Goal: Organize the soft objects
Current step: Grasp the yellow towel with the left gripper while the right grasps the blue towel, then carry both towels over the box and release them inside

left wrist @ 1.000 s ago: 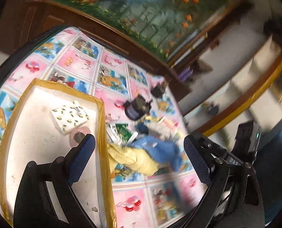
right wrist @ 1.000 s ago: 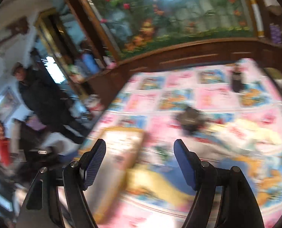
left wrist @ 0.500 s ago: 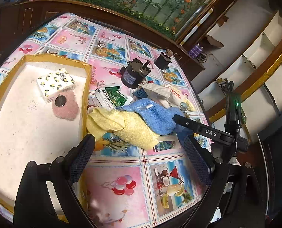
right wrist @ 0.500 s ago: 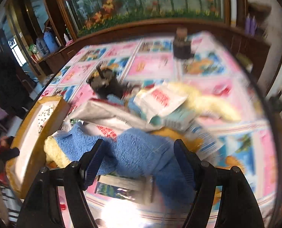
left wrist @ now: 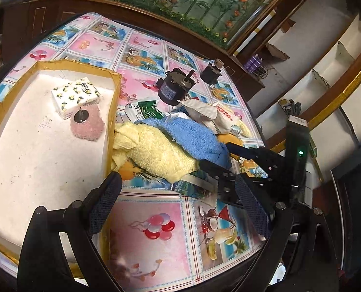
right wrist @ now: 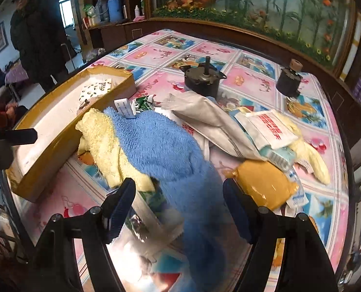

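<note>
Right gripper [right wrist: 178, 209] hangs released, jaws straddling the blue towel [right wrist: 161, 146] on the desk [left wrist: 161, 241]; close low, pinching only blue, not the yellow towel [right wrist: 102, 143] beneath. Left gripper [left wrist: 178, 206] waits released beside the tray [left wrist: 113, 112].

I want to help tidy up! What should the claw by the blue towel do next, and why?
Probably close the right gripper on the blue towel. Its fingers are open with the towel's end between them, and the towel lies on top of the yellow towel, beside the box.
</note>
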